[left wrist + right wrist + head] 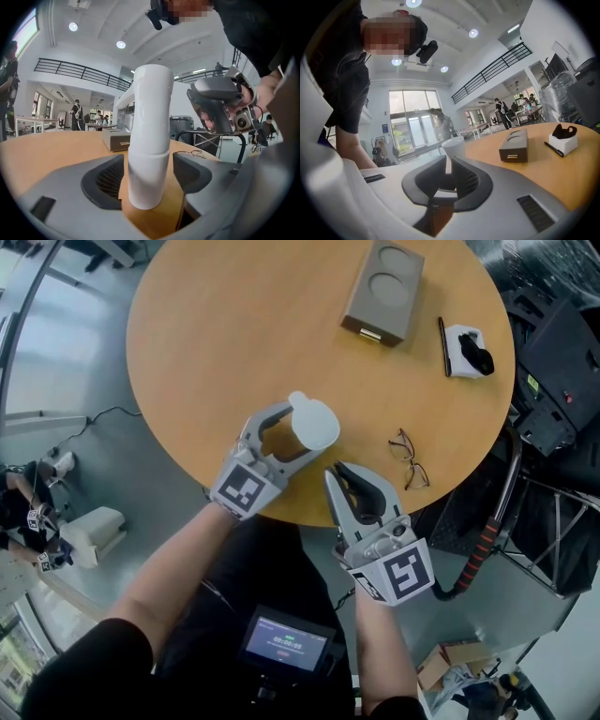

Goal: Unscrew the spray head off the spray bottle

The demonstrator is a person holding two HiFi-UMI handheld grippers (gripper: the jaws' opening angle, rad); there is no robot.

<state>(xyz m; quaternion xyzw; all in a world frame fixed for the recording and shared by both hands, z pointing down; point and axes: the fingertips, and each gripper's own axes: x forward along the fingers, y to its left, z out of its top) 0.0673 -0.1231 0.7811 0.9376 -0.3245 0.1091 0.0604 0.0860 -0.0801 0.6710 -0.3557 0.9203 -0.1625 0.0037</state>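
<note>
On the round wooden table (225, 334), near its front edge, stands the spray bottle: an amber body (284, 437) under a white spray head (314, 423). My left gripper (292, 434) is open around it, one jaw on each side. In the left gripper view the spray head (149, 140) rises between the pads (110, 178) with a gap on both sides, and the amber body (150, 218) shows below. My right gripper (339, 472) hangs just right of the bottle over the table edge, shut with nothing in it. From the right gripper view its jaws (448, 176) stand together, the white head (453, 147) behind them.
A grey-brown box (384, 287) lies at the far side of the table. A black pen (443, 345) and a white holder with a black item (467, 351) sit to the box's right. Glasses (410, 460) rest by the right edge. Black equipment and a chair frame (487, 540) stand to the right.
</note>
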